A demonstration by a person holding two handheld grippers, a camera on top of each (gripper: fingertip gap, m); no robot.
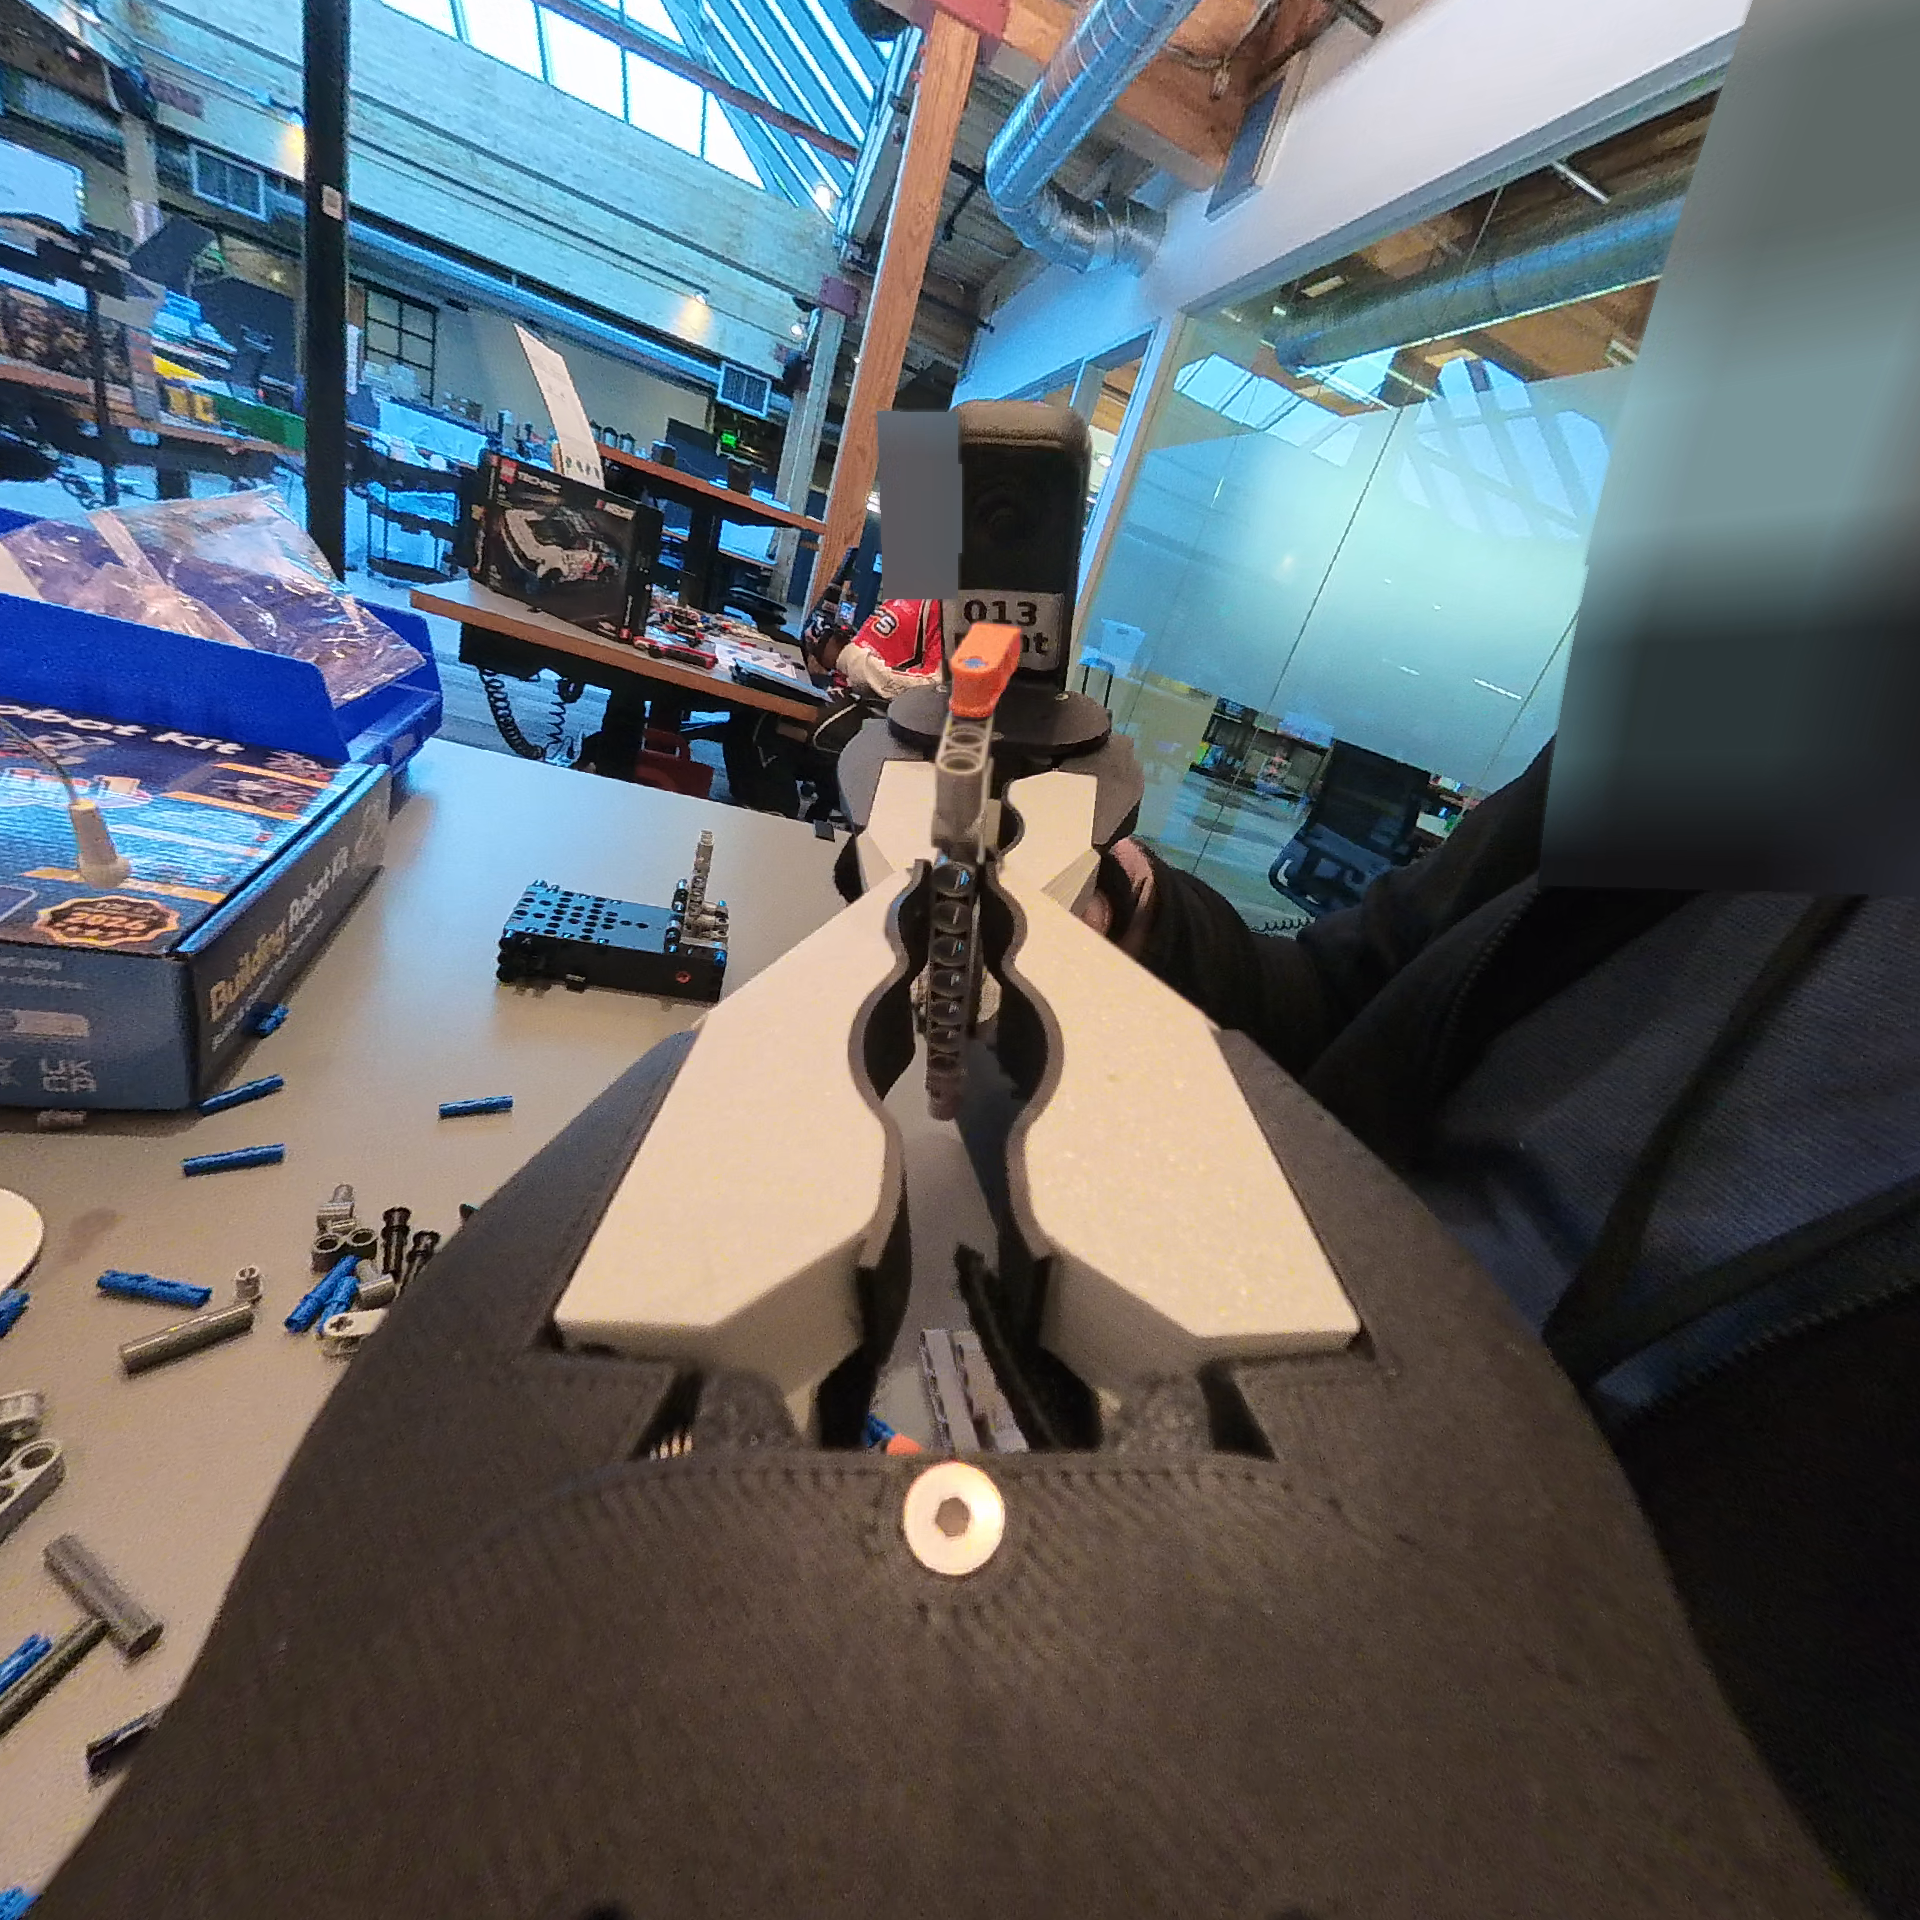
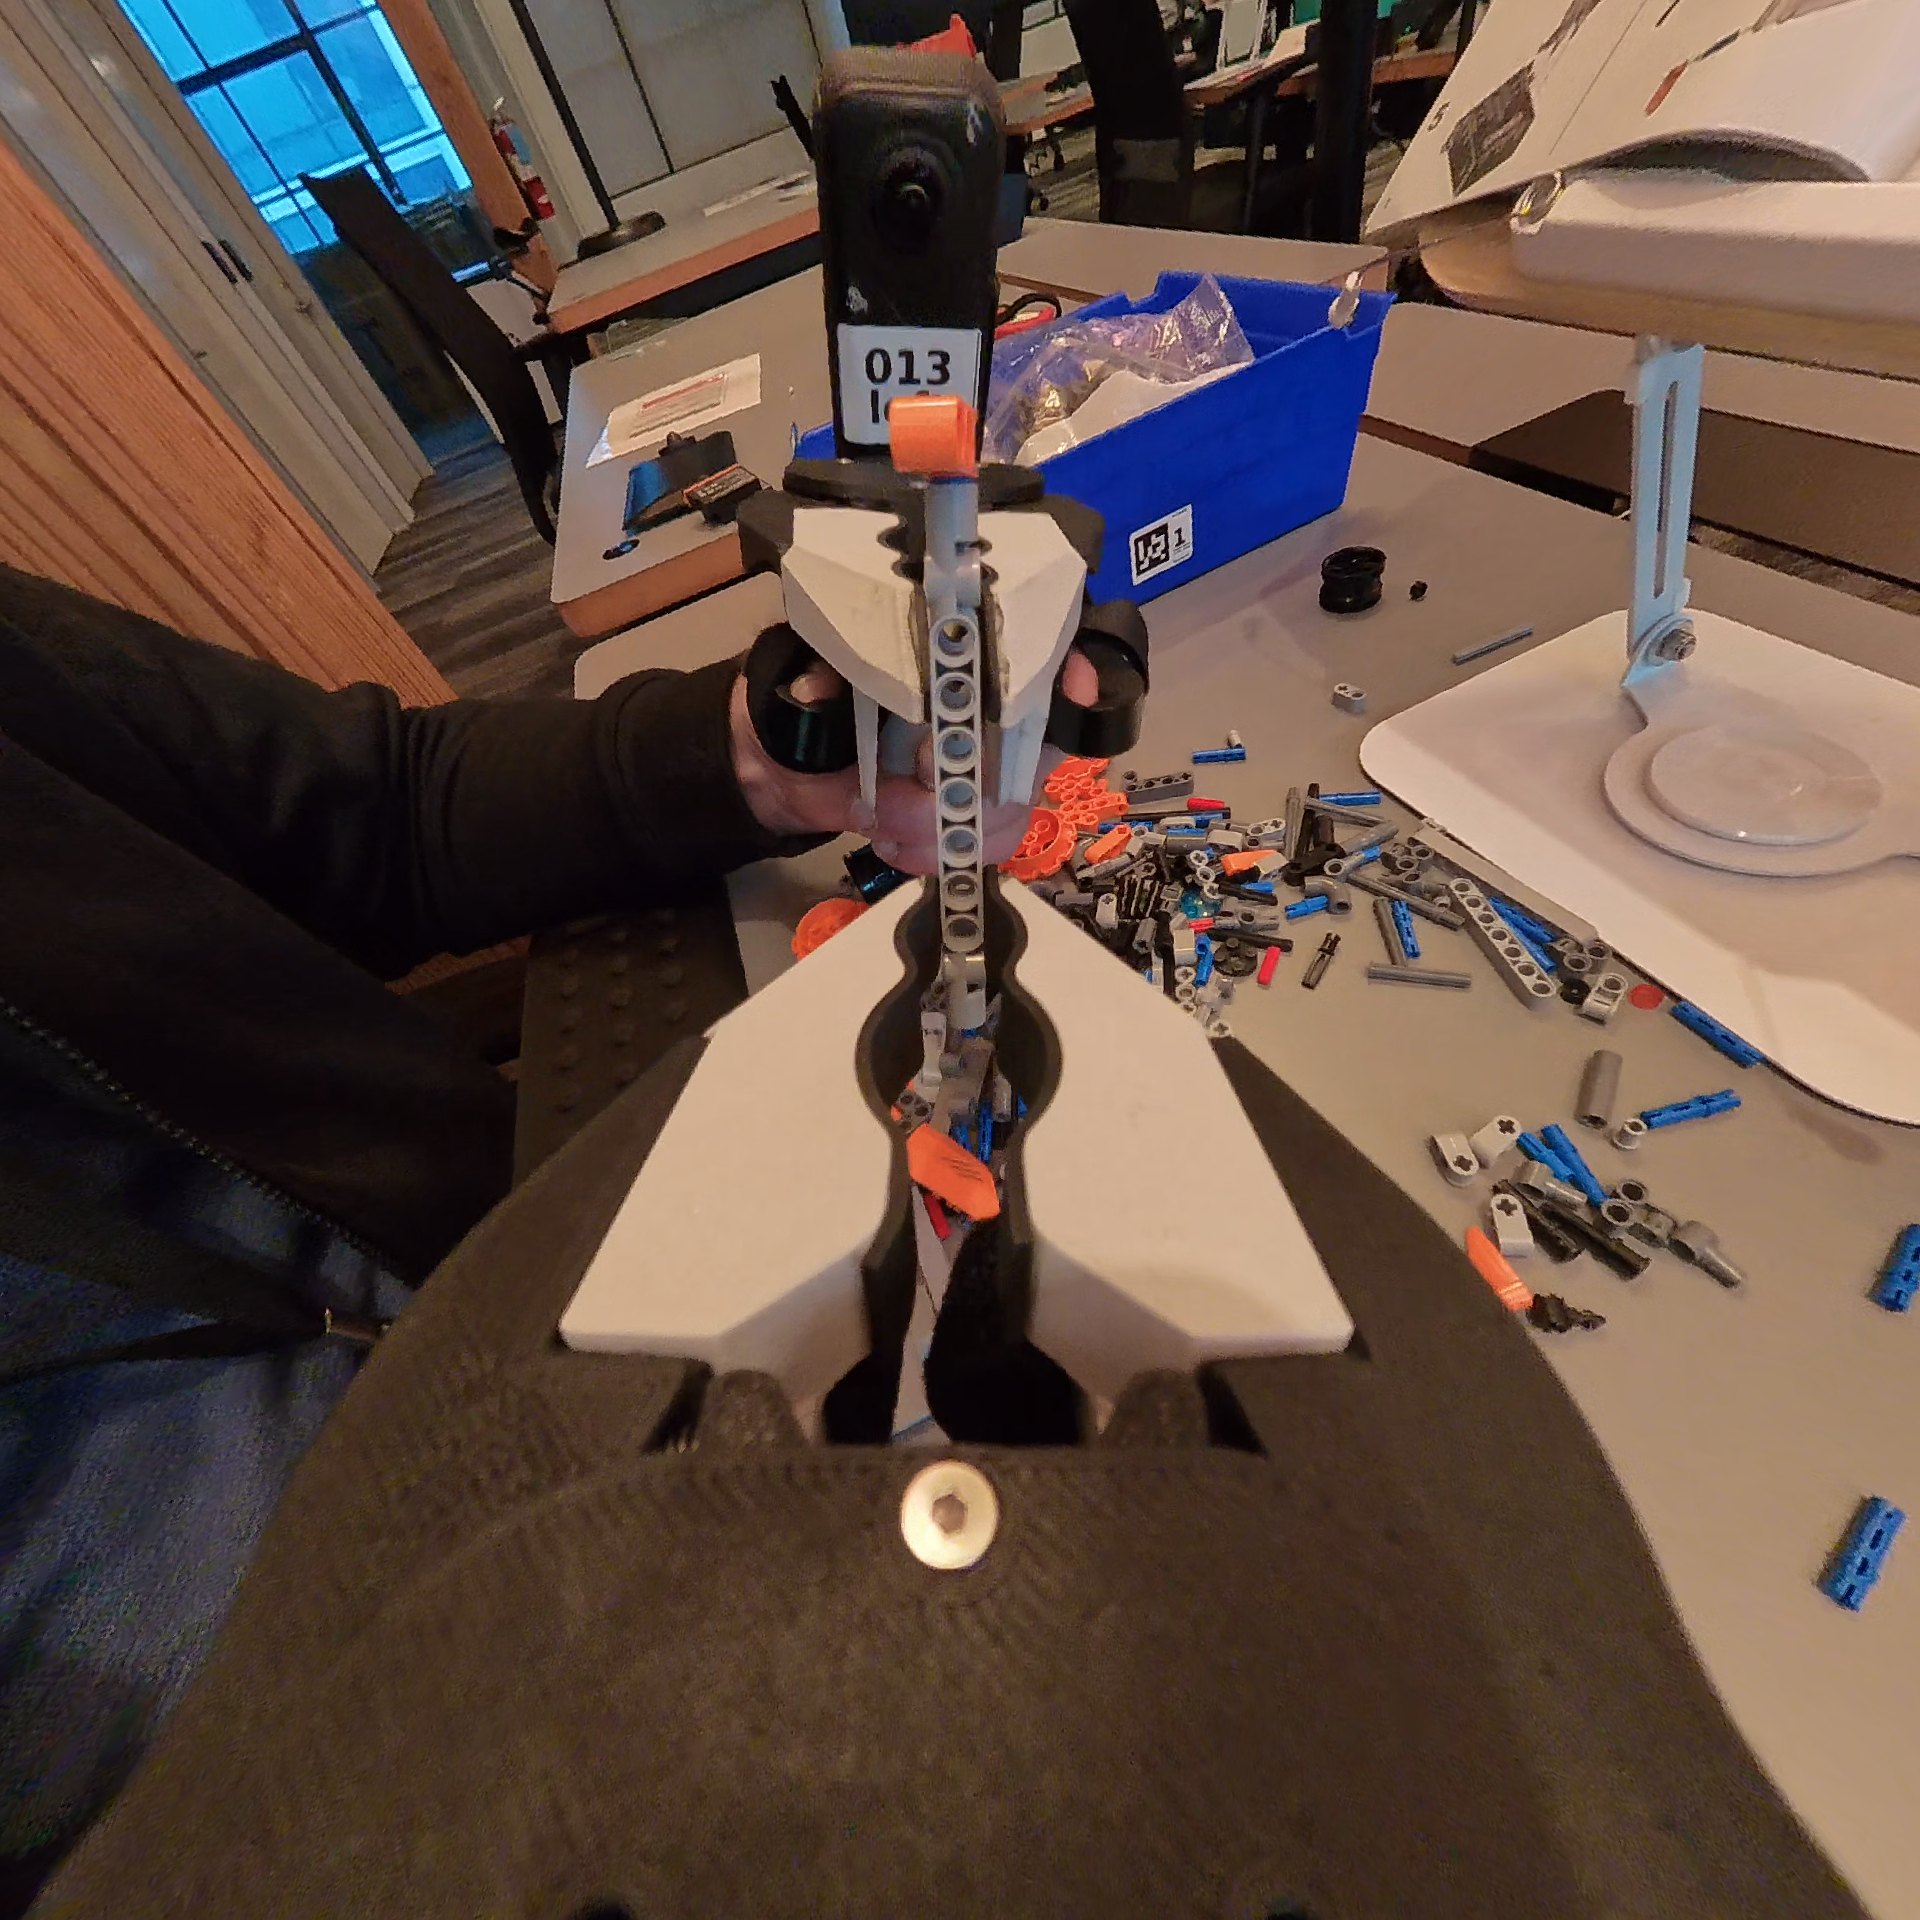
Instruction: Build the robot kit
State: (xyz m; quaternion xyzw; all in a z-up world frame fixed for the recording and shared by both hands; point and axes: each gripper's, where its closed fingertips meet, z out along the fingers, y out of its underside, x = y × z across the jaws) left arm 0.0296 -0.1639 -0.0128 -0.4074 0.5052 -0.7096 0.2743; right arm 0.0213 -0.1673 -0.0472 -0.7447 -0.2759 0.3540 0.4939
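Both the left gripper [image 1: 951, 904] and right gripper [image 2: 961, 914] pinch tight on one grey beam [image 2: 958, 748] with an orange tip [image 2: 932, 434], held above the table [image 2: 1299, 665].

The left gripper [image 1: 951, 914] has matt white plastic fingers [image 1: 769, 1132] of faintly grainy finish, set in a black body ribbed with fine printed layers; a bright metal screw [image 1: 954, 1516] sits at its near edge; between the fingers, a smooth grey plastic beam [image 1: 961, 790] with a glossy orange tip; to the gripper's left, a glossy printed cardboard box [image 1: 177, 862] and crinkled clear plastic film [image 1: 197, 582] in a smooth blue plastic bin [image 1: 208, 675]. The right gripper [image 2: 961, 925] shows the same finish; to its right, small glossy plastic parts [image 2: 1299, 894] on a smooth matt grey table [image 2: 1403, 1403]; to its left, a soft dark cloth sleeve [image 2: 416, 790] and ribbed wood panelling [image 2: 156, 468].
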